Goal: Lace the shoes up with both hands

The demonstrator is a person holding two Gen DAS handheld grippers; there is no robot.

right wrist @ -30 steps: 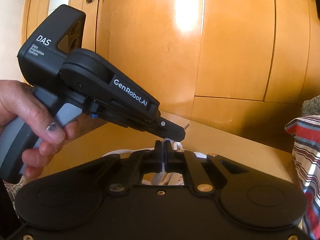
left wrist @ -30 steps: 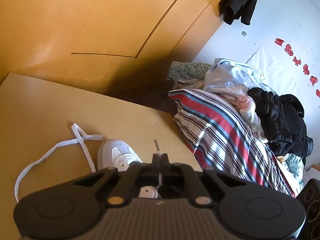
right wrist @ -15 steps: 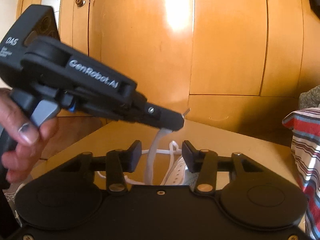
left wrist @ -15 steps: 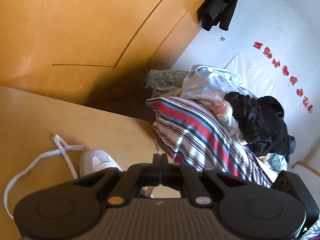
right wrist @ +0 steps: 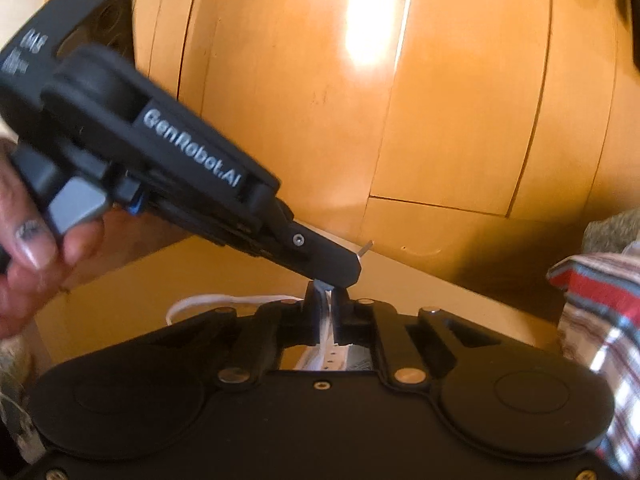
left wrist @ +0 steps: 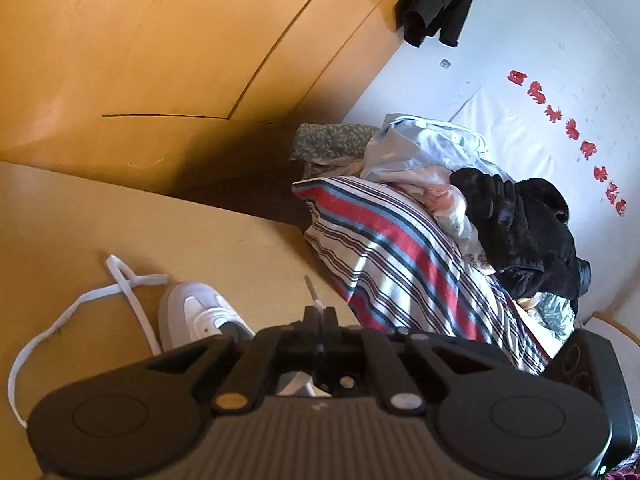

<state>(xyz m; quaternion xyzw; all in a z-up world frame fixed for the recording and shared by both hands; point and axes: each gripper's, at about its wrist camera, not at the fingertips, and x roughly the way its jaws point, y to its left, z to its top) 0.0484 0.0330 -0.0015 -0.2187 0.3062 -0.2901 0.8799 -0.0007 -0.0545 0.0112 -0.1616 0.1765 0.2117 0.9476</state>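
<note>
A white sneaker (left wrist: 196,308) lies on the wooden table (left wrist: 120,232), partly hidden behind my left gripper (left wrist: 320,312). That gripper is shut on the white shoelace near its end, and the aglet (left wrist: 310,284) sticks out past the tips. The slack lace (left wrist: 60,320) loops over the table to the left. In the right wrist view, the left gripper (right wrist: 352,272), held in a hand (right wrist: 32,248), slants down to just above my right gripper (right wrist: 327,300). The right jaws are closing with the lace strand (right wrist: 326,324) between them, the pads pressing on it. The shoe (right wrist: 332,356) shows below.
Wooden wardrobe doors (right wrist: 400,120) stand behind the table. To the right lie a striped blanket (left wrist: 400,264) and a heap of black clothes (left wrist: 528,232) on a bed by the white wall. The table's far edge runs close behind the shoe.
My right jaws opened wide around the hanging lace, then closed on it just under the left gripper's tip. The left gripper kept its grip and shifted only slightly.
</note>
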